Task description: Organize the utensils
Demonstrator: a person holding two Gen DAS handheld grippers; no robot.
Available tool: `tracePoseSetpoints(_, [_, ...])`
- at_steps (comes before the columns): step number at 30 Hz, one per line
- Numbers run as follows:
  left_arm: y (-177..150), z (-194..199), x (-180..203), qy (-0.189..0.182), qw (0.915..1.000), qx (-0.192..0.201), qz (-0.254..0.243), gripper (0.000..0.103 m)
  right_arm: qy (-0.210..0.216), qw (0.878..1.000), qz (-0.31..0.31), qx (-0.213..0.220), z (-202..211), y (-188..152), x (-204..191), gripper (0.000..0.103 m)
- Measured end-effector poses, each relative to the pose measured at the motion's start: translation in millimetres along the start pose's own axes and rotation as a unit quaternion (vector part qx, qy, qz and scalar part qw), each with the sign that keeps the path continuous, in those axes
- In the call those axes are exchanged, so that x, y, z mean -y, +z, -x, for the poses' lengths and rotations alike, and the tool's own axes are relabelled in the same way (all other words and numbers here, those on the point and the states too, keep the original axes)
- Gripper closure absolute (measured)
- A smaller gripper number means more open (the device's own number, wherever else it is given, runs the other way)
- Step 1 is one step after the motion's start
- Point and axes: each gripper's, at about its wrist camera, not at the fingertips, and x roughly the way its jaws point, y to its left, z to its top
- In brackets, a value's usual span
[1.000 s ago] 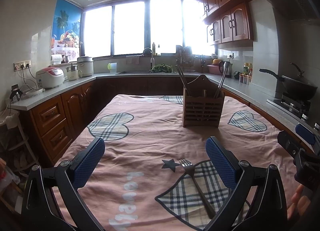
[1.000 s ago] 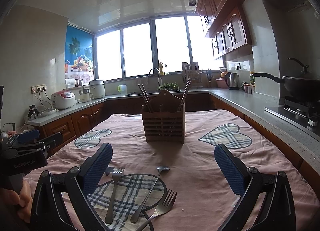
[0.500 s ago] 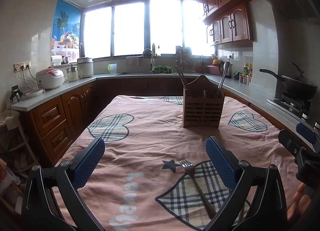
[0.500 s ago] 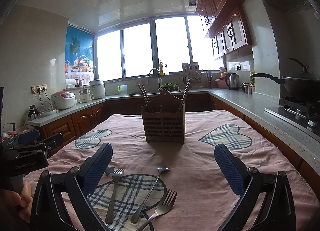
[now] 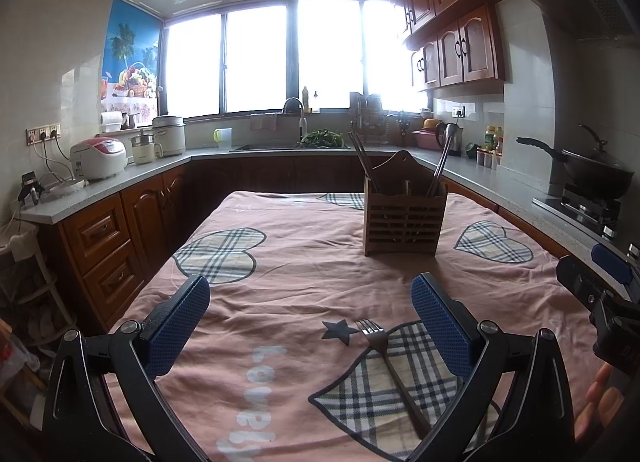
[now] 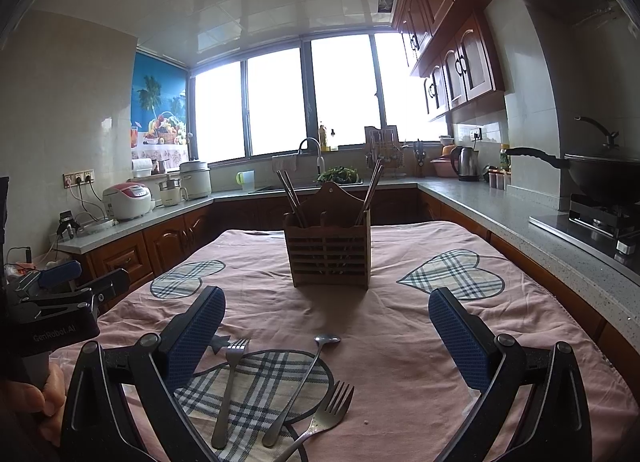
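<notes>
Utensils loose on pink heart-print tablecloth, kitchen counters around; both tongs spread, holding nothing.

The right fork has its handle cut off by the right wrist view's bottom edge. The wooden utensil holder hides the lower ends of the chopsticks.

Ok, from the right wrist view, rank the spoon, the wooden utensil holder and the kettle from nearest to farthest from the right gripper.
1. Spoon: lying on the cloth between the open fingers of the right gripper, left of centre.
2. Wooden utensil holder: standing mid-table, straight ahead.
3. Kettle: on the far counter, ahead to the right.
</notes>
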Motion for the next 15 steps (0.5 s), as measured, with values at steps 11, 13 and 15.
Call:
tracePoseSetpoints(11, [0.6, -3.5, 1.8, -0.004, 1.0000, -0.002, -0.001, 0.000, 0.002, 1.000, -0.001, -0.003, -0.2, 4.3, -1.1, 0.000])
tracePoseSetpoints(13, [1.1, -5.0, 2.2, -0.005, 1.0000, -0.003, -0.002, 0.000, 0.002, 1.000, -0.002, -0.003, 0.0, 3.6, -0.4, 0.000])
tracePoseSetpoints(15, [1.3, -6.2, 2.1, -0.005, 1.0000, -0.004, -0.002, 0.000, 0.001, 1.000, -0.002, -0.003, -0.2, 3.8, -1.0, 0.000])
